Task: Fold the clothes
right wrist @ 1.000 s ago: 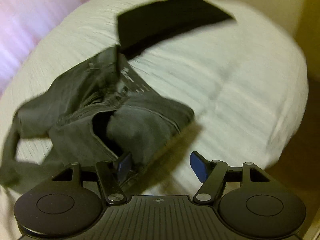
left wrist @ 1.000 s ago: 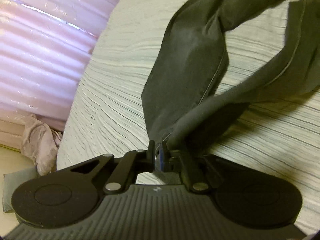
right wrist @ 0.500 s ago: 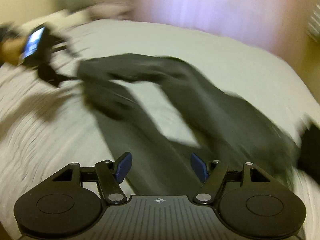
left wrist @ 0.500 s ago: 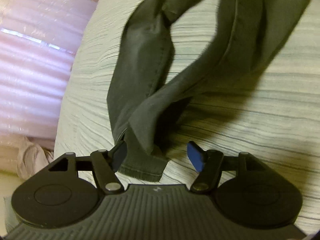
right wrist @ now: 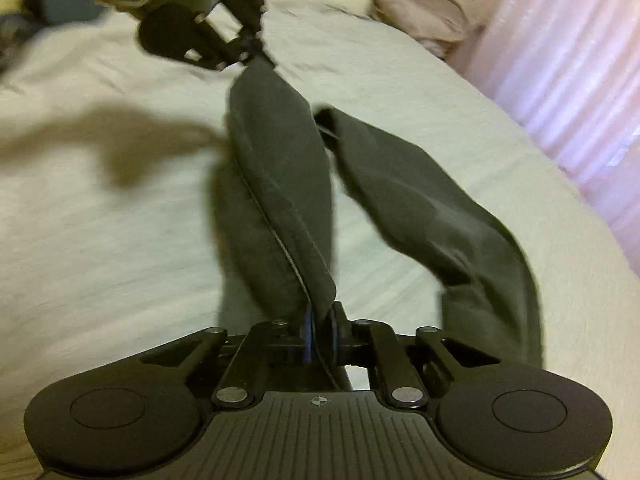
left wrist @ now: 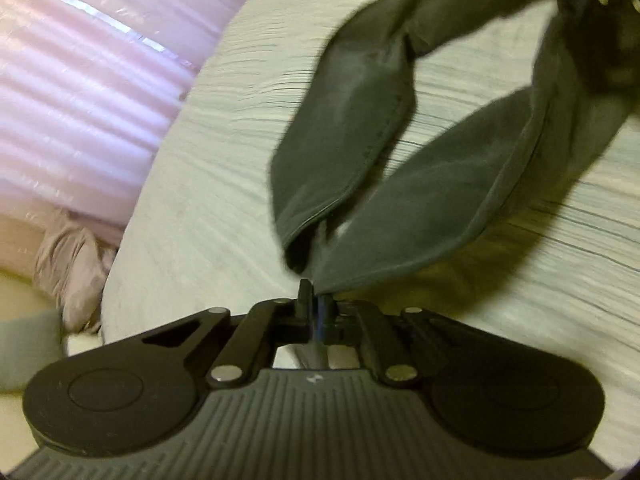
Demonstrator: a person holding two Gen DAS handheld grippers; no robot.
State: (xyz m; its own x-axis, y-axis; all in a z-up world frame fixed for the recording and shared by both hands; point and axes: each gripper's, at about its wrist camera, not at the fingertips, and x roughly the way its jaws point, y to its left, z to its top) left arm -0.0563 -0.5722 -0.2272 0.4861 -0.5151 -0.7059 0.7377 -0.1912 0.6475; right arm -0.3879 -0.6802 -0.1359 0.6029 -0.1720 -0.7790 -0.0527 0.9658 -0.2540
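1. Since half a second ago both grippers have come together on cloth: the left gripper [left wrist: 314, 300], which then stood spread around a trouser cuff, now has its jaws pressed together on a hem, and the right gripper [right wrist: 320, 320], then spread above the blurred garment, has just closed on the other end of the same leg.
2. Dark grey trousers [left wrist: 440, 208] are the thing pinched; the left gripper holds the hem of one leg right at its fingertips.
3. From that pinch the held leg runs away and up to the right in the left wrist view, its long axis stretched between the two grippers, lifted off the bed [left wrist: 200, 208].
4. Just left of it a second leg hangs loose, its open cuff drooping near the left gripper's tips but not between them.
5. In the right wrist view the held leg rises from the right gripper straight up the frame to the left gripper [right wrist: 244, 46], seen far off at the top.
6. That view alone shows the loose leg draping to the right over the pale sheet, and its shadow.
7. Only the left wrist view shows the right gripper's end, at top right, as a dark blur.
8. Farthest off, a pink curtain [left wrist: 80, 80] hangs beyond the bed edge.
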